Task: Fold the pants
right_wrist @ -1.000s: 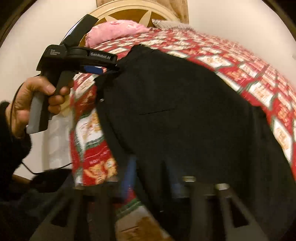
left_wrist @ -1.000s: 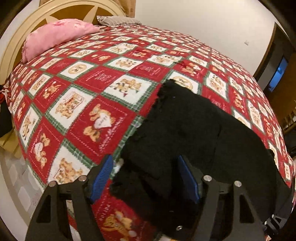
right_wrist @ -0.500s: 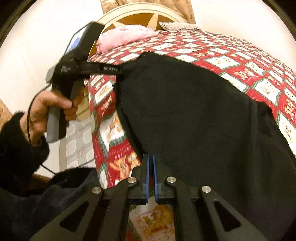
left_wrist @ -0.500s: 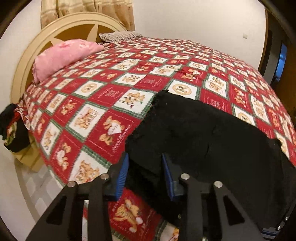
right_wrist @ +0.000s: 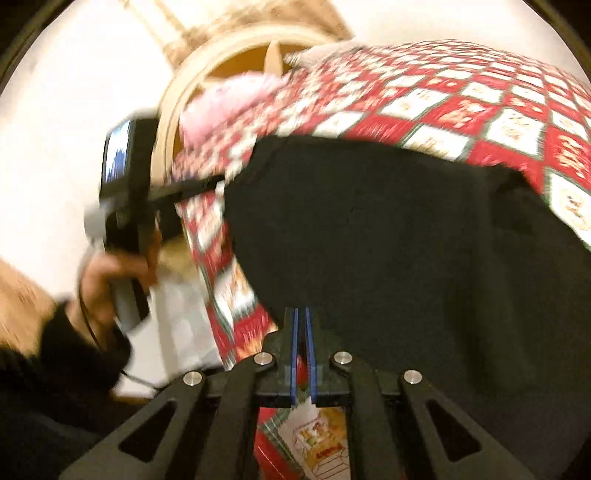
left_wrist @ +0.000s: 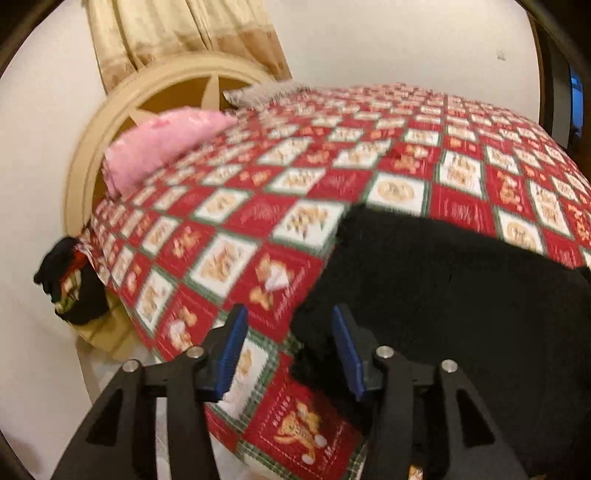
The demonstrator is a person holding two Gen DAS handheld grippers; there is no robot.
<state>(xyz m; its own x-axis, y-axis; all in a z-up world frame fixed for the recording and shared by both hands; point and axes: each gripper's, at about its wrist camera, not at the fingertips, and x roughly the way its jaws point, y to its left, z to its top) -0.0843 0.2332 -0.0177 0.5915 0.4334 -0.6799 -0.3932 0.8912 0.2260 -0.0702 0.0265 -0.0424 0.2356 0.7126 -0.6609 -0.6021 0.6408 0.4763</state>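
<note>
Pants point(left_wrist: 461, 295) plain black. Bedspread point(left_wrist: 258, 229) red & white checks w/ green plaid borders, tan teddy-bear prints. Pillow point(left_wrist: 162, 147) pink – headboard point(left_wrist: 110, 122) cream. Curtain point(left_wrist: 177, 33) beige-gold. Left tool point(left_wrist: 288, 350) black w/ blue pads; right tool point(right_wrist: 302, 332) same colours.

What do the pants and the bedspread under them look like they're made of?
Pants: black cloth, matte and apparently soft, with a fuzzy edge; possibly fleece or brushed knit, though blur leaves that open. Bedspread: printed woven fabric, likely cotton, dull finish, in red, white and green squares.
</note>
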